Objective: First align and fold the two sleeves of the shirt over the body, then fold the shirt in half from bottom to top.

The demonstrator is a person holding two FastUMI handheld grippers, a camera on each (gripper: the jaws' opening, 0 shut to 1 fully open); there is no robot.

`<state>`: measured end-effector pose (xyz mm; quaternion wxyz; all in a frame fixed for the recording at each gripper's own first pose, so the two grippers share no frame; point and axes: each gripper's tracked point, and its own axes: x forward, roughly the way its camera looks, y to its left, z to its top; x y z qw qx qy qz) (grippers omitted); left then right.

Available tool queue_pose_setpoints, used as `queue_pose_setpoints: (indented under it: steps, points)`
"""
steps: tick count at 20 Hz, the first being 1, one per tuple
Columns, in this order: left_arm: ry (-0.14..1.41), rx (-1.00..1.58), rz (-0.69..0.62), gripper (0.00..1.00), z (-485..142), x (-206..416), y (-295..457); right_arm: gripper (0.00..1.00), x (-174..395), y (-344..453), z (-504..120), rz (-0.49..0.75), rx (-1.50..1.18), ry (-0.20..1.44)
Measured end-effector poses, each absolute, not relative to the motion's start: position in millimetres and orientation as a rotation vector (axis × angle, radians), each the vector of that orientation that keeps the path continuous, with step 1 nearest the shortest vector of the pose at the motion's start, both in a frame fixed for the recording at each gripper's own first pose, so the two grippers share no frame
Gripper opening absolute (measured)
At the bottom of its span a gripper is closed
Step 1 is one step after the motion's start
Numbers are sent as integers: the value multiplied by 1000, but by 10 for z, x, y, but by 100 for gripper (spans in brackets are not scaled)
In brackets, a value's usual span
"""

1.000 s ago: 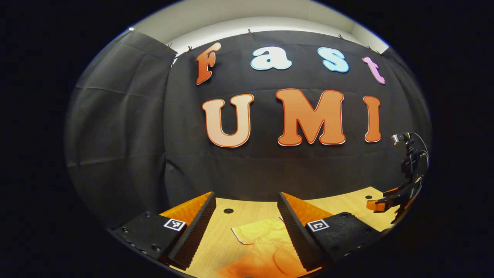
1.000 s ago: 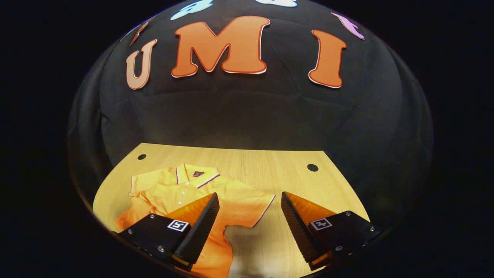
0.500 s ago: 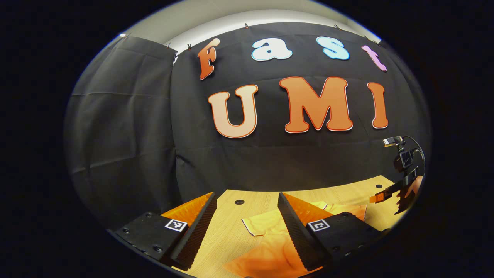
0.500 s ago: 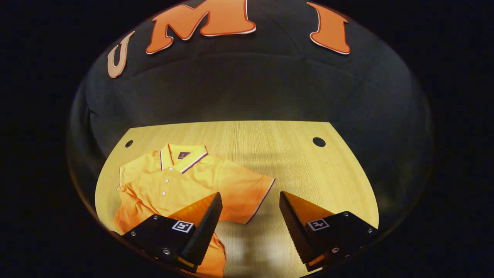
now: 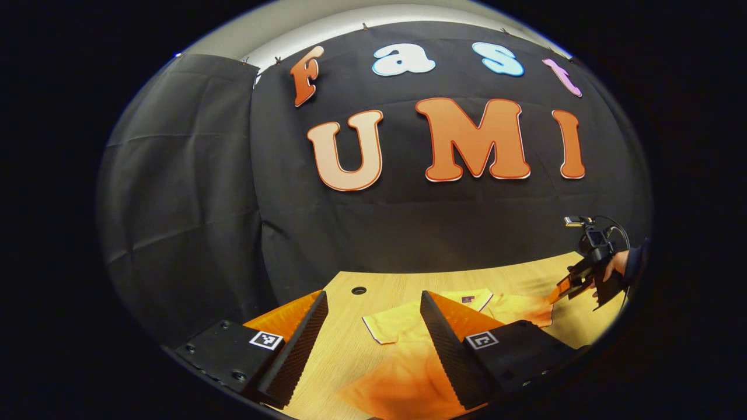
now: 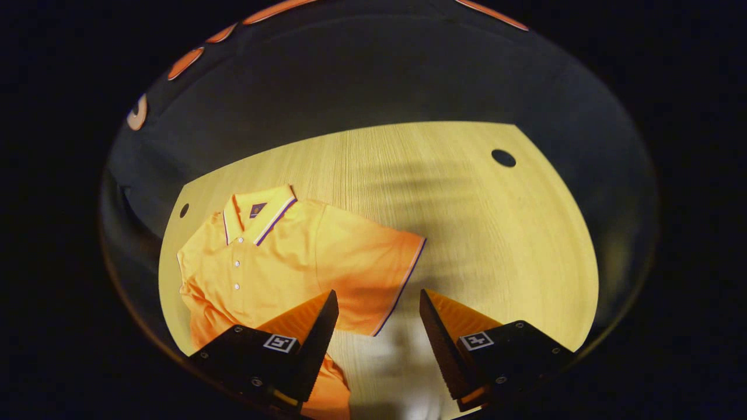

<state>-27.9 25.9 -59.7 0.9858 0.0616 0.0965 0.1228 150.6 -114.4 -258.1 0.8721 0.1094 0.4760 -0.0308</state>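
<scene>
On the pale wooden tabletop (image 6: pixel 478 233), toward its left side in the right gripper view, lies the orange short-sleeved polo shirt (image 6: pixel 274 256), front up, with a striped collar (image 6: pixel 257 213) at the far end, a row of small white buttons below it, and one sleeve (image 6: pixel 373 280) spread out to the right, its hem edged with a dark stripe. The shirt's lower body runs toward the near edge and passes under the right gripper (image 6: pixel 376 326), whose two fingers stand wide apart with nothing between them; the sleeve's hem lies just beyond the gap. In the left gripper view the same shirt (image 5: pixel 408 350) stretches across the wood, and the left gripper (image 5: pixel 373 332) hangs over it with its fingers likewise spread and holding nothing. Farther right in that view the right gripper (image 5: pixel 575 283) appears small, held by a hand (image 5: pixel 615 265) in a dark sleeve, above the shirt's far sleeve. The table has round dark holes (image 6: pixel 503 157) near its far corners. Black cloth (image 5: pixel 192 204) hangs as the booth's wall behind and to the left of the table, clipped along its top under a pale ceiling strip (image 5: pixel 350 23).
</scene>
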Motion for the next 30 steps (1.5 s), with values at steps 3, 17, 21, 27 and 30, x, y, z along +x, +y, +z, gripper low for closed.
queue_pose_setpoints:
  steps: [3, 17, 21, 27, 30]
  points:
    - [207, 126, 240, 98, -626, -263, 228, 80, 1595, -1151, -2766, -80, 197, 1041]
    - [248, 130, 241, 99, -721, -212, 220, 45, 1782, -1205, -3182, -92, 105, 1194]
    - [254, 119, 239, 100, -752, -215, 210, 14, 1790, -1156, -3170, -72, 212, 1203]
    - [267, 109, 232, 98, -810, -203, 204, 13, 1868, -867, -2844, 46, 263, 1110]
    - [278, 104, 224, 99, -854, -186, 182, 14, 1974, -671, -2586, 96, 304, 1059]
